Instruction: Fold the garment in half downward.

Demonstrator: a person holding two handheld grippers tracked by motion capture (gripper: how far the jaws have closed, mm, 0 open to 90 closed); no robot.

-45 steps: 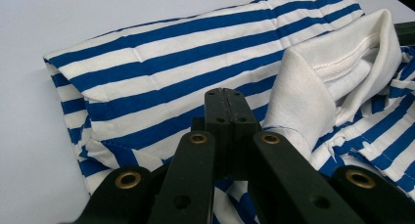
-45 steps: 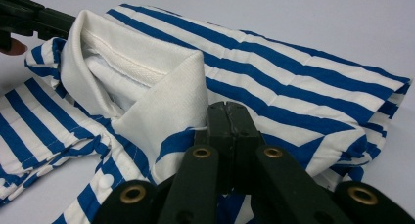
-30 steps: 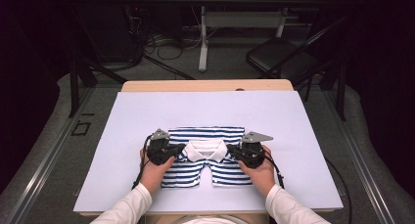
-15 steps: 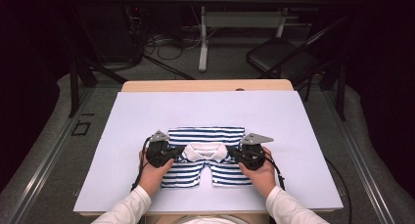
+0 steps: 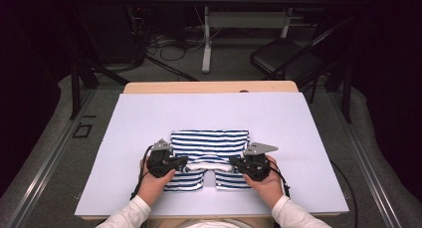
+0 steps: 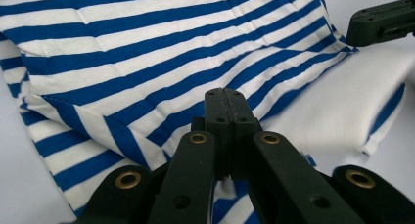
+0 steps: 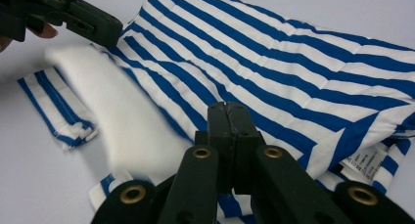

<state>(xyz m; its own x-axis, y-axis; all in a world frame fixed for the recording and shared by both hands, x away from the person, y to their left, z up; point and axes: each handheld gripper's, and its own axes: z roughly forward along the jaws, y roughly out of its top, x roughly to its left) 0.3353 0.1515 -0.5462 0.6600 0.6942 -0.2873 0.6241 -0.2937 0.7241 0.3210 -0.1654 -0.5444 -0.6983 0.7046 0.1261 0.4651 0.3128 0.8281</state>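
While both hands rest low at the near edge of the tabletop (image 5: 298, 118), the left gripper (image 5: 182, 162) and right gripper (image 5: 237, 164) point inward, fingers pressed together over the folded striped garment (image 5: 209, 141) lying mid-tabletop. Whether cloth is pinched cannot be told. Nothing has shifted since the earlier frames.

Garment (image 5: 209, 143): blue and white horizontal stripes, with a plain white band (image 5: 209, 164) on its near side. Sheet (image 5: 149, 118) under the garment: pale lavender-white. Grippers' jaws beside the garment: black; pivot rivets brass-coloured.
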